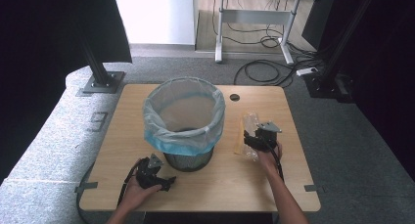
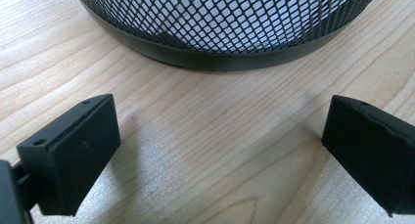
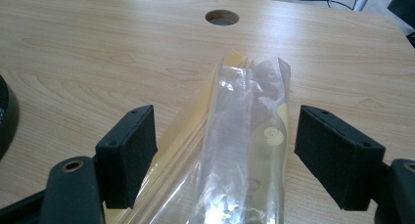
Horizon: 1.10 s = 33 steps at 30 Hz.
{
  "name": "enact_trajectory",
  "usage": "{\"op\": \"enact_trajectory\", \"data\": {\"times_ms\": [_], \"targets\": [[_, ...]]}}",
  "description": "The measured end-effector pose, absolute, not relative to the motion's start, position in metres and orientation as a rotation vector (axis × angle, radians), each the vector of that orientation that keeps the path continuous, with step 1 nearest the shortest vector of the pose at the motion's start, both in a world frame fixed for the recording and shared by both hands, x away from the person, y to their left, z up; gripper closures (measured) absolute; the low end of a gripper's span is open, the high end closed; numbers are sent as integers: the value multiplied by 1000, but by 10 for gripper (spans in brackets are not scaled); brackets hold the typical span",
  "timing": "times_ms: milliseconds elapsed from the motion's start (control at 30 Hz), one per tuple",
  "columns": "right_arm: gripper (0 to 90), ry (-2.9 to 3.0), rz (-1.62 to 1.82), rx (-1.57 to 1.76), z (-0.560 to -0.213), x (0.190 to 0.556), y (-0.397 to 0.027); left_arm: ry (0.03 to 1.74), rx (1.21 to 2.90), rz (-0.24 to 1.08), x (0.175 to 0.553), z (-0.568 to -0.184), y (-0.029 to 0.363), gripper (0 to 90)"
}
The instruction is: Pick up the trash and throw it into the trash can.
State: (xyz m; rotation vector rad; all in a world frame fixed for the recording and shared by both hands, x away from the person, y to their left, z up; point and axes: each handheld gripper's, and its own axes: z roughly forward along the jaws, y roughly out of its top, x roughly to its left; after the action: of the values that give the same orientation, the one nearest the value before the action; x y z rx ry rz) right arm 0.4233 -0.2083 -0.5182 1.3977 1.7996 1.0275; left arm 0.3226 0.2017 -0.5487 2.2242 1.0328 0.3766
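A black wire-mesh bin [image 1: 186,119] lined with a pale blue bag stands mid-table; its mesh base [image 2: 225,18] lies just ahead of my left gripper [image 2: 220,150]. That left gripper [image 1: 166,181] rests low on the wood in front of the bin, open, with bare table between its jaws. A crumpled clear and yellow plastic wrapper [image 3: 240,136] lies on the table to the right of the bin [image 1: 247,123]. My right gripper [image 3: 225,150] straddles it, open, with a gap at the right pad. In the high view the right gripper [image 1: 250,138] sits at the wrapper's near end.
The wooden table [image 1: 205,185] has a round cable hole [image 1: 234,97] behind the wrapper, also in the right gripper view [image 3: 221,17]. On the floor beyond are a grey desk frame [image 1: 254,18], loose cables [image 1: 264,70] and black frame posts [image 1: 100,72].
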Motion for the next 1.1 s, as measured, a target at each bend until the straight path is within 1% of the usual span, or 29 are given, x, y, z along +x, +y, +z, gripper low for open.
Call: {"op": "enact_trajectory", "data": {"times_ms": [833,1100], "targets": [[241,1821,1011,1397,-524,429,-207,1036,2225,377,322,-549,202,5],[241,1851,991,1408,-530,433,-207,1037,2225,378,322,-549,202,5]]}}
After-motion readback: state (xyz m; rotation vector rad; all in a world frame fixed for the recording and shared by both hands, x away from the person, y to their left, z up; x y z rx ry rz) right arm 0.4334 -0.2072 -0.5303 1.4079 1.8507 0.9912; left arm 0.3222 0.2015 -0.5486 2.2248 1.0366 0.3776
